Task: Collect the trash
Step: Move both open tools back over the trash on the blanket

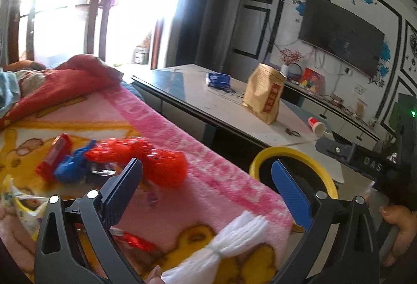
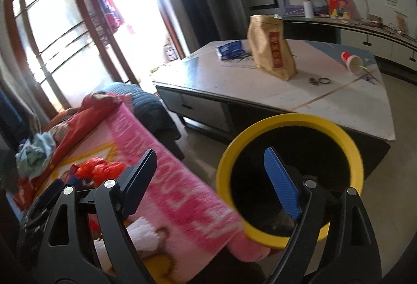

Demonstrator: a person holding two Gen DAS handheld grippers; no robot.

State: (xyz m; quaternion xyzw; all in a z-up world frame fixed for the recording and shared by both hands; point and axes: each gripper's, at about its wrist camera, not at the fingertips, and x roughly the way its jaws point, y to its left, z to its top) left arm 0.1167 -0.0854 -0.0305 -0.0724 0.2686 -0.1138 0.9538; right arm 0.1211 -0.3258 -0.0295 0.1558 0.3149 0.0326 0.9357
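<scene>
My left gripper [image 1: 206, 166] is open and empty above a pink cartoon blanket [image 1: 208, 179]. Ahead of its left finger lie a crumpled red plastic wrapper [image 1: 146, 156], a blue wrapper [image 1: 73, 166] and a small red box [image 1: 54, 156]. A white yarn tassel [image 1: 239, 237] and another red wrapper [image 1: 135, 242] lie nearer. A yellow-rimmed black bin [image 1: 284, 152] stands on the floor beside the blanket. My right gripper [image 2: 209, 153] is open with nothing between its fingers, and its blue finger [image 2: 281, 179] hangs over the mouth of the bin [image 2: 286, 118].
A low white-topped table [image 2: 260, 91] behind the bin holds a brown paper bag [image 2: 271, 47], a blue packet [image 2: 230, 49] and a tipped red paper cup [image 2: 351, 61]. Red bedding and clothes [image 1: 65, 78] are piled at the blanket's far end. A hand [image 1: 401, 226] shows at right.
</scene>
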